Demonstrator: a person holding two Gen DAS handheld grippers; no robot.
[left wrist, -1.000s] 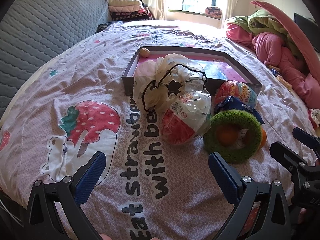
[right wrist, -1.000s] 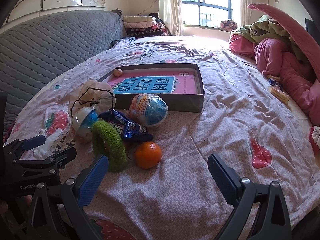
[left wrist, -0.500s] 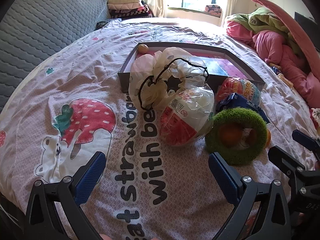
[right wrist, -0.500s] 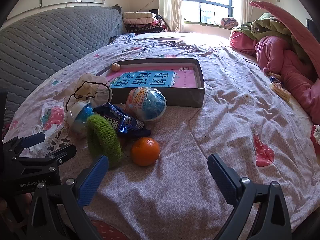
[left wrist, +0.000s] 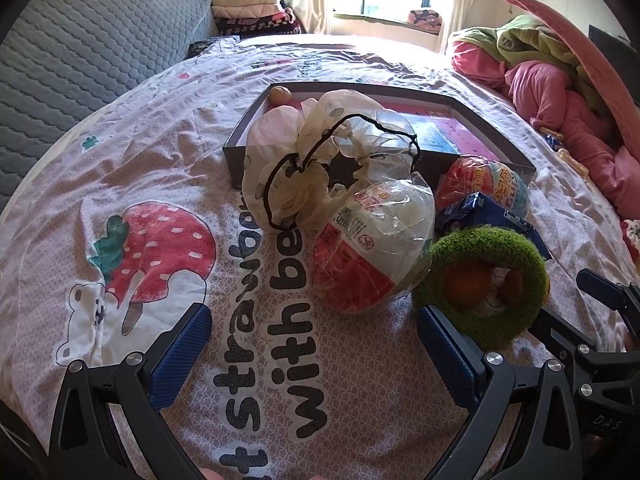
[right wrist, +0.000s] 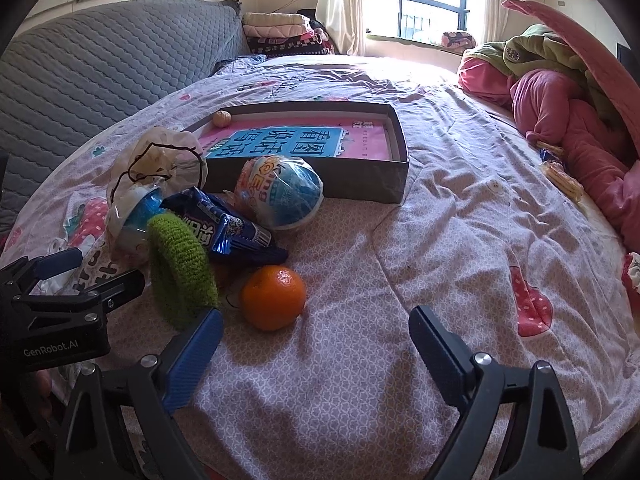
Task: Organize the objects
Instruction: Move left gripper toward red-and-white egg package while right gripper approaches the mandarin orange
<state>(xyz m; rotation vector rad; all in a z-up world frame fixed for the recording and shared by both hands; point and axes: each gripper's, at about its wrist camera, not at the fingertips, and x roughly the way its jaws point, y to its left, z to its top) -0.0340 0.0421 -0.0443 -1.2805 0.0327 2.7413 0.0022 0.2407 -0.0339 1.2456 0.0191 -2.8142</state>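
Over the last second both the left hand-held gripper [left wrist: 314, 348] and right hand-held gripper [right wrist: 316, 344], jaws apart and empty, were brought closer to the unsorted items; orange [right wrist: 273, 297] lay just ahead, box [right wrist: 394, 156] beyond.

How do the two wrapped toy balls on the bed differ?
The red-and-white ball lies nearest the left gripper, against the plastic bag. The blue-and-orange ball lies beside the box, behind the snack packet. The first shows plain label print, the second big cartoon lettering. Both are round, film-wrapped, outside the box.
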